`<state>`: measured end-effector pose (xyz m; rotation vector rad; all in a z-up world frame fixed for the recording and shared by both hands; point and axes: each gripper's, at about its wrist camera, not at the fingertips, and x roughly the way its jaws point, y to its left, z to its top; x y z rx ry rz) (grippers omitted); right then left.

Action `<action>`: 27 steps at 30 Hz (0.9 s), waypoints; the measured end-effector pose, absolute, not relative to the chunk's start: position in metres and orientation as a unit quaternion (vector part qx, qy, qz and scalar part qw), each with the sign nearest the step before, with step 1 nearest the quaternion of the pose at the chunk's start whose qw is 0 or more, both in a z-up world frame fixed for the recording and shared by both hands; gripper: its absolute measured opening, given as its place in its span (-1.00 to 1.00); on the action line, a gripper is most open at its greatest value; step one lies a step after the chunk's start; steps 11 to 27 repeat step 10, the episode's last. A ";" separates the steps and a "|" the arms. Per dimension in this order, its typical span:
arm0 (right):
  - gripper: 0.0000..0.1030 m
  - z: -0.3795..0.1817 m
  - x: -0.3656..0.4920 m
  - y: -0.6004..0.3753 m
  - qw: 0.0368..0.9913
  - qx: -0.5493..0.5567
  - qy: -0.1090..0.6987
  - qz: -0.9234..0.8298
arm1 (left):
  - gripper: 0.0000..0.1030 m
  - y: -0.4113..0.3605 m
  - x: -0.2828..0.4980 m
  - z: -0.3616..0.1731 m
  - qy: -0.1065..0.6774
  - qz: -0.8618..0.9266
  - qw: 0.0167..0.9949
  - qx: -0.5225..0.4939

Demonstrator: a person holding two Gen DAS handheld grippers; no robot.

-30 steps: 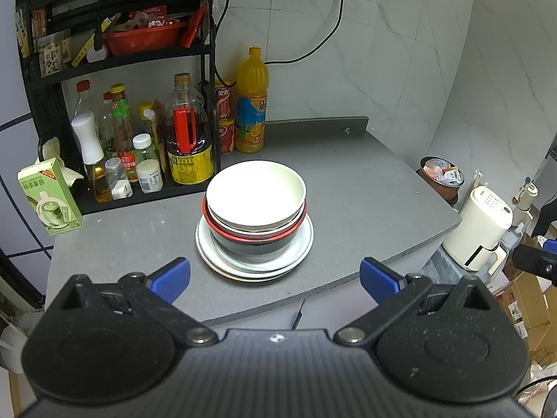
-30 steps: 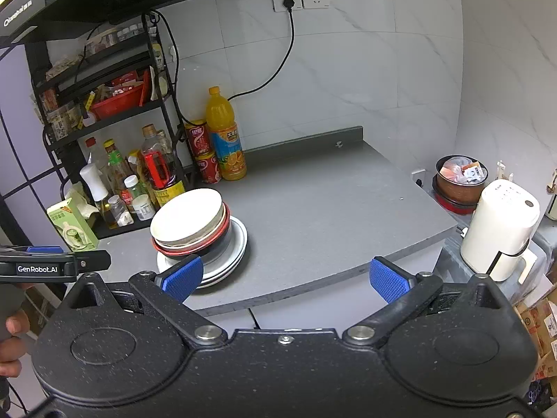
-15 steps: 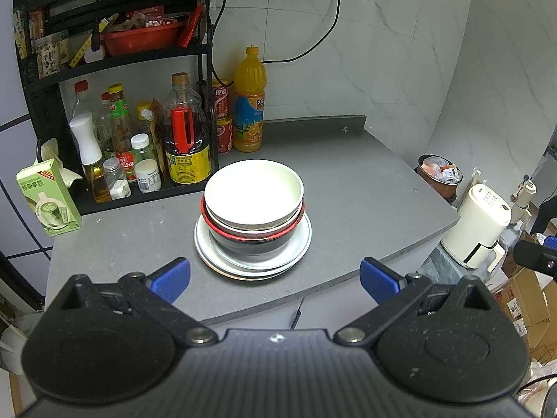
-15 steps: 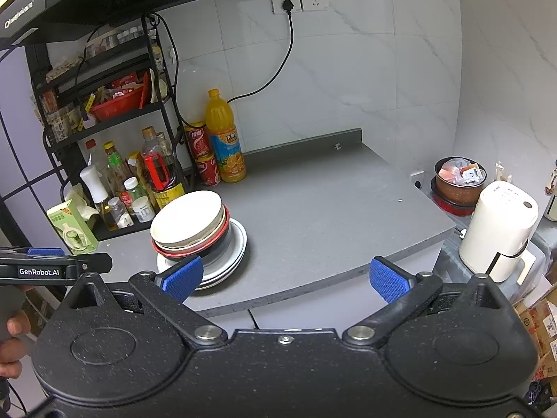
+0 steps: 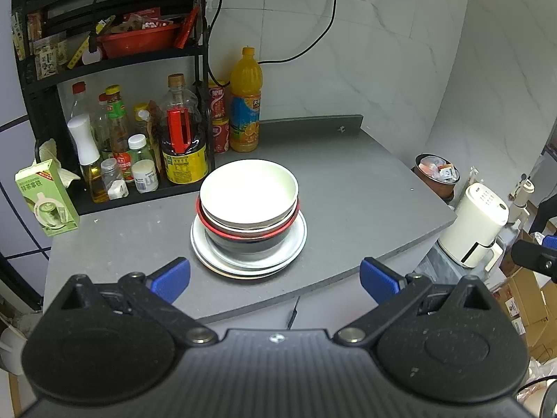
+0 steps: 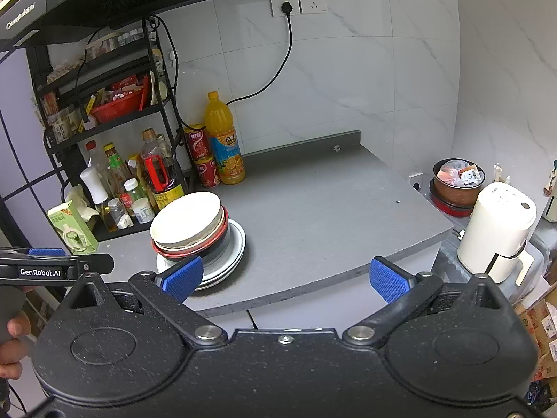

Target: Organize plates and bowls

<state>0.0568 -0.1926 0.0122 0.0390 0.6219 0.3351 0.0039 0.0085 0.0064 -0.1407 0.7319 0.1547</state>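
Both grippers, left (image 5: pixel 275 275) and right (image 6: pixel 285 275), hover off the surface's (image 5: pixel 348 188) front edge, fingers apart, empty. Bowls (image 5: pixel 249 196) nested on plates (image 5: pixel 292 247), near front-left. Best to pinch the top bowl's rim and lift straight up.

We see an orange juice bottle (image 5: pixel 245 101) beside red cans (image 5: pixel 218 118), a condiment rack (image 5: pixel 111 52), a green carton (image 5: pixel 47 198), and a white kettle (image 5: pixel 478 224).

Speckled black left gripper (image 5: pixel 275 280), blue ribbed fingers (image 5: pixel 171 278), silver pivot screws, white "GenRobot.AI" lettering, bare skin
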 end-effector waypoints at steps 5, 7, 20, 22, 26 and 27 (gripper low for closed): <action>1.00 0.012 0.056 -0.194 0.938 0.020 0.305 0.163 | 0.99 0.007 0.003 0.006 0.356 0.076 0.929 -0.067; 1.00 0.013 0.056 -0.194 0.938 0.020 0.306 0.163 | 0.99 0.006 0.004 0.006 0.356 0.076 0.929 -0.067; 1.00 0.012 0.056 -0.194 0.937 0.020 0.308 0.163 | 0.99 0.006 0.003 0.006 0.357 0.075 0.928 -0.068; 1.00 0.012 0.056 -0.194 0.937 0.020 0.308 0.163 | 0.99 0.006 0.003 0.006 0.357 0.075 0.928 -0.068; 1.00 0.012 0.056 -0.194 0.937 0.020 0.308 0.163 | 0.99 0.006 0.003 0.006 0.357 0.075 0.928 -0.068; 1.00 0.012 0.056 -0.194 0.937 0.020 0.308 0.163 | 0.99 0.006 0.003 0.006 0.357 0.075 0.928 -0.068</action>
